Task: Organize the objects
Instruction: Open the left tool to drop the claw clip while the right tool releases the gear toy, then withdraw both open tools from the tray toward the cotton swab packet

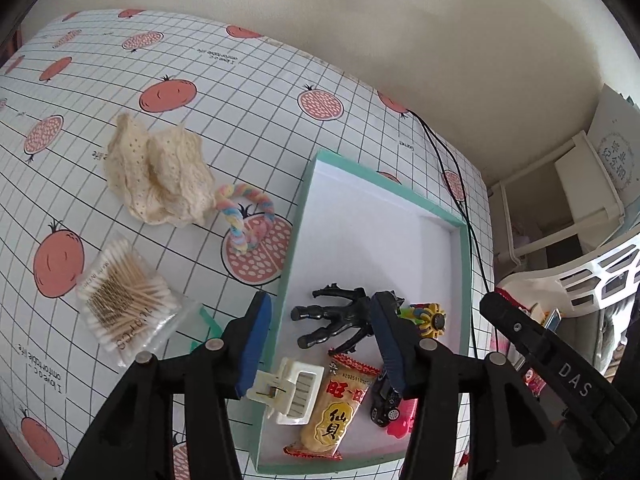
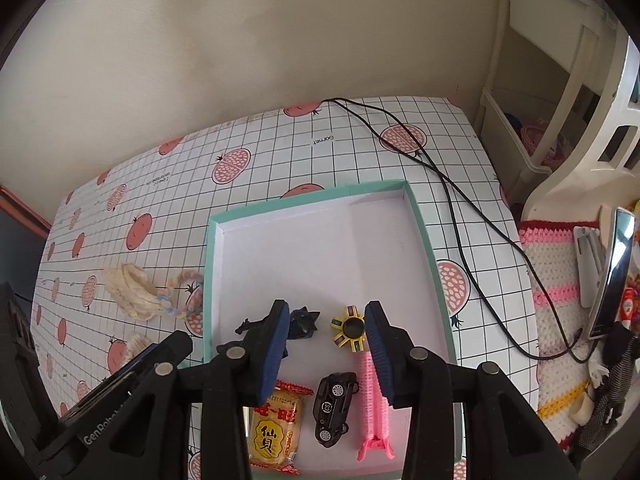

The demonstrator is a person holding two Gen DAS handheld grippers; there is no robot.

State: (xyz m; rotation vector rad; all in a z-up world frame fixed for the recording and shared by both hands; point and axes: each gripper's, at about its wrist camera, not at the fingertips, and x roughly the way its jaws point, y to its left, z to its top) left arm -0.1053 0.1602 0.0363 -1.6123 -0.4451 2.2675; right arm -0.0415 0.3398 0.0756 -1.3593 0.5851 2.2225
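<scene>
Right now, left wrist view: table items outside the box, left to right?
Cotton swab pack → cream crochet cloth → pastel rope ring → then the teal box edge. The white clip straddles the box wall, so I left it out.

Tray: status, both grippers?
Left gripper open, right gripper open, both over tray. Cotton swabs, lace cloth, rope toy outside. Nothing blocking.

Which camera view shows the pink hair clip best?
The right wrist view: the pink hair clip lies there at full length in the box. In the left wrist view only its end shows behind the left gripper.
</scene>
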